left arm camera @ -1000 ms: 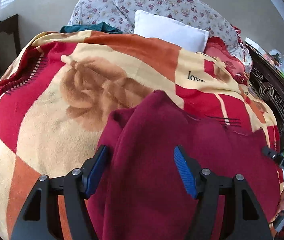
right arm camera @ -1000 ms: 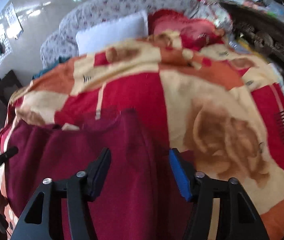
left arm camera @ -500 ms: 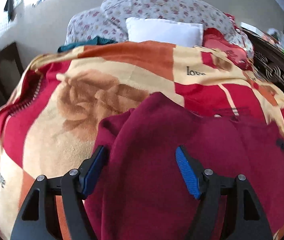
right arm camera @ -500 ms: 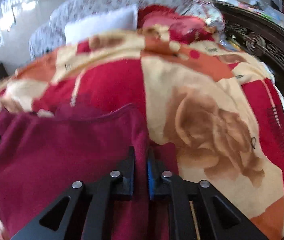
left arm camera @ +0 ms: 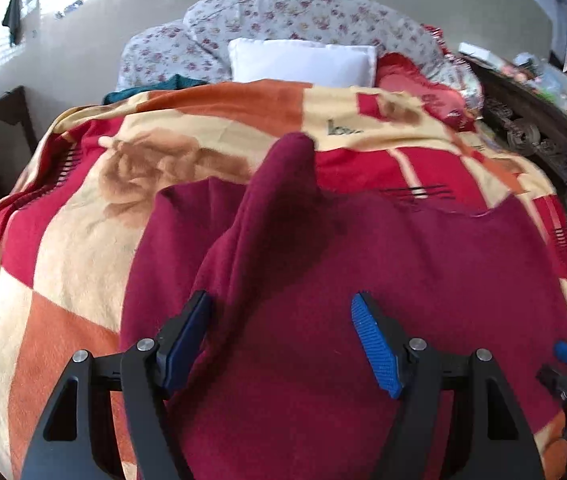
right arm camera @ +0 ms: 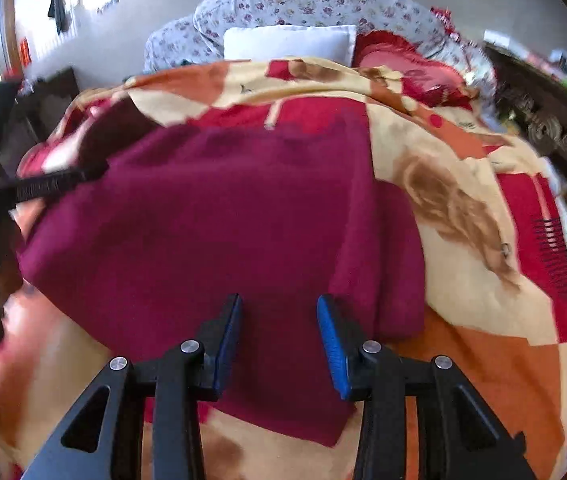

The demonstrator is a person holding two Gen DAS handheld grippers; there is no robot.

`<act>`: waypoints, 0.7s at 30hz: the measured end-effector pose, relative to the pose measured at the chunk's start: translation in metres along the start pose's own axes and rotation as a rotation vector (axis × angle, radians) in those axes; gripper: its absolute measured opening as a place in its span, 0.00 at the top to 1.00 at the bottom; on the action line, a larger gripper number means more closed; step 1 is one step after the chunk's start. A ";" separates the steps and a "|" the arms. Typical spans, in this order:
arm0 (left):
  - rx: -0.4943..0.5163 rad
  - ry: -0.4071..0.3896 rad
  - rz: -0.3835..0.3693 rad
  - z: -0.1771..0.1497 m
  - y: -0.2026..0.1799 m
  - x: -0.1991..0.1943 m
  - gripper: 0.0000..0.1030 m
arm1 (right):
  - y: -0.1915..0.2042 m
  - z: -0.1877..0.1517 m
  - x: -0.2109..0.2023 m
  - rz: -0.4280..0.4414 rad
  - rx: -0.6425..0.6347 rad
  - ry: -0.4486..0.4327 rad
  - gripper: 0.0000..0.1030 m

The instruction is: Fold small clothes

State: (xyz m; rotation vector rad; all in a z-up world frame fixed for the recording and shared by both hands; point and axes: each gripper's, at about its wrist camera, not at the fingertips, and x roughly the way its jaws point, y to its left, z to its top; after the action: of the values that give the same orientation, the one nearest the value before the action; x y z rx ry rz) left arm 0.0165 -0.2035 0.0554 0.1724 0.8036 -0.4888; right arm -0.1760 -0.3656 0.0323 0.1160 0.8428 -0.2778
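While both grippers tilt downward over the maroon garment on the blanket, the left gripper stands spread; the right gripper is opening, pinching nothing; pillows lie far.

The dark maroon knit garment looks soft and matt, a fine fuzzy cloth with no sheen. Under it the red, cream and orange plush blanket covering the bed has a thick, velvety nap. At the head edge of the bed, the white cloth pillow is smooth, the flower-printed cotton quilt behind it thin and matt, the red satin cushion faintly glossy. Along the bed's right edge, the dark carved wooden frame is polished. The left tool is matt black plastic with ribbed blue rubber pads and bright metal screws; the right tool looks the same.
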 end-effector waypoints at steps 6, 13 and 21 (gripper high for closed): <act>-0.017 0.004 0.043 0.004 0.022 0.005 0.25 | -0.008 0.010 -0.010 0.039 0.068 0.006 0.58; -0.161 0.025 0.061 0.004 0.081 -0.006 0.25 | 0.051 0.060 -0.012 0.177 -0.003 -0.094 0.58; -0.203 0.056 0.010 0.000 0.107 0.000 0.21 | 0.127 0.125 0.091 0.085 -0.096 0.040 0.61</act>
State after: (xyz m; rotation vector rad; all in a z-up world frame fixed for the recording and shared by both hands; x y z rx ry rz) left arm 0.0678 -0.1102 0.0520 0.0021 0.9018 -0.3911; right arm 0.0082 -0.2880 0.0459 0.0679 0.8873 -0.1557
